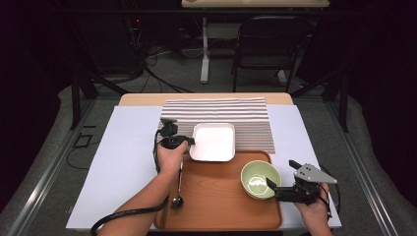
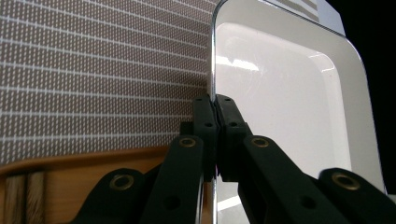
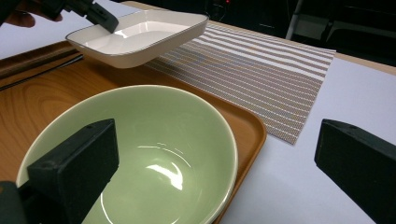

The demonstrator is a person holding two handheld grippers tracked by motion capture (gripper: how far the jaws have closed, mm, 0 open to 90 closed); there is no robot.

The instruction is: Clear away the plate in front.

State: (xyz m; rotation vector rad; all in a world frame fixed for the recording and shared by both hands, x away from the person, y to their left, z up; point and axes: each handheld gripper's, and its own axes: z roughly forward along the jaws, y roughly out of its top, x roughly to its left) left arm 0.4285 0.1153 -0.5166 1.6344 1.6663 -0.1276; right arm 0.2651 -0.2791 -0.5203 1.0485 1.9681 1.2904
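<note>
A white square dish (image 1: 214,142) hangs tilted above the back edge of the wooden tray (image 1: 216,201) and the striped placemat (image 1: 216,110). My left gripper (image 1: 192,141) is shut on its left rim. In the left gripper view the jaws (image 2: 215,105) pinch the thin rim of the dish (image 2: 280,102), with the placemat (image 2: 93,70) behind. A green bowl (image 1: 259,179) stands on the tray's right side. My right gripper (image 1: 280,173) is open at its right edge. In the right gripper view one jaw is over the bowl (image 3: 140,154) and the other outside it.
A metal spoon (image 1: 178,194) lies on the tray's left part, beside the left forearm. White paper (image 1: 128,162) covers the table on both sides of the tray. A dark chair (image 1: 268,44) and table legs stand on the floor beyond the far edge.
</note>
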